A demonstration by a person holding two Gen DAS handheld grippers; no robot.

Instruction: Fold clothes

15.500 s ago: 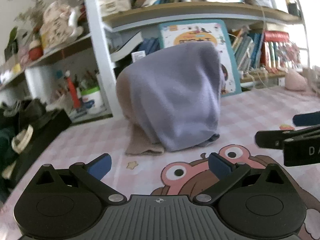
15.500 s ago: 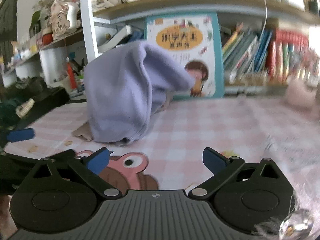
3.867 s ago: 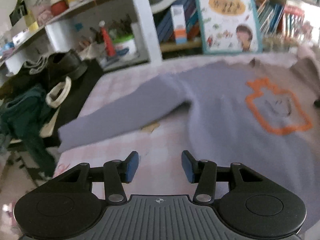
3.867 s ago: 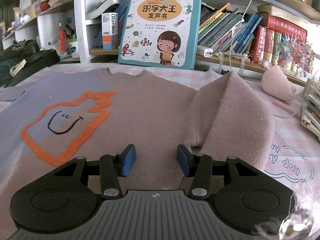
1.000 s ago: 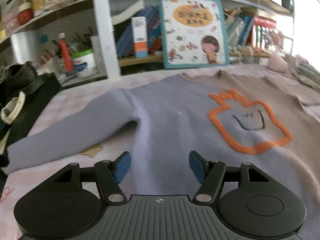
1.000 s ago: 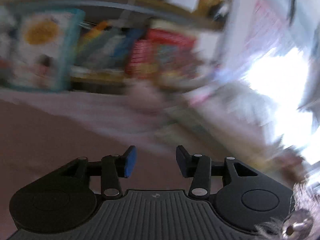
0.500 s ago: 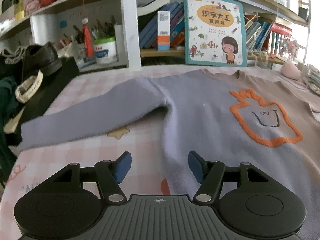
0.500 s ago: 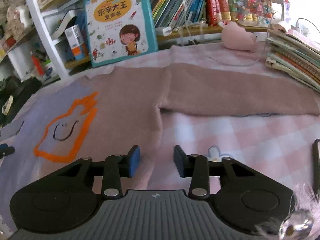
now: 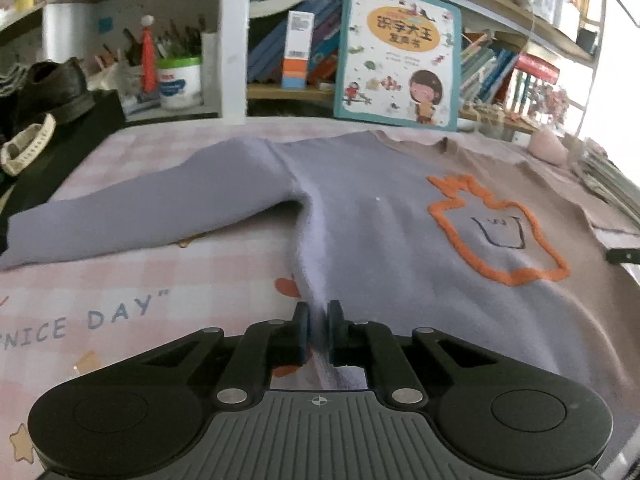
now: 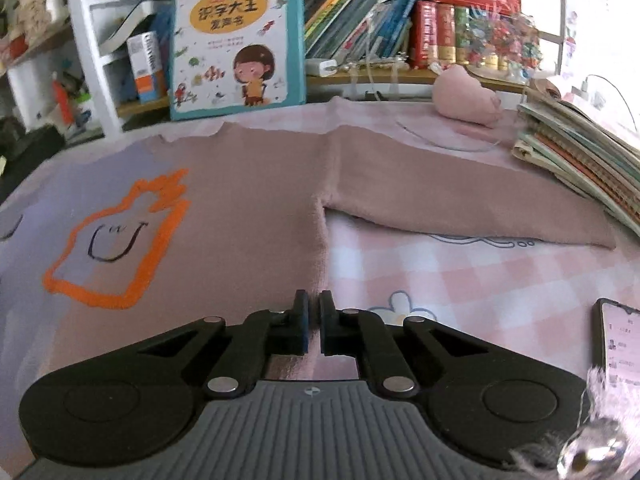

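A sweater lies spread flat on the pink checked table, lilac on its left half and dusty pink on its right, with an orange outlined figure on the chest. Its lilac sleeve stretches left, its pink sleeve stretches right. My left gripper is shut on the sweater's lower left side edge, which rises in a ridge between the fingers. My right gripper is shut on the sweater's lower right side edge.
A bookshelf with a picture book stands along the far edge. A stack of books and a pink plush sit at the right. A phone lies near right. Black shoes and bag sit at the left.
Both grippers have closed from open onto the sweater's lower side edges. The left has drawn the lilac edge up into a ridge.
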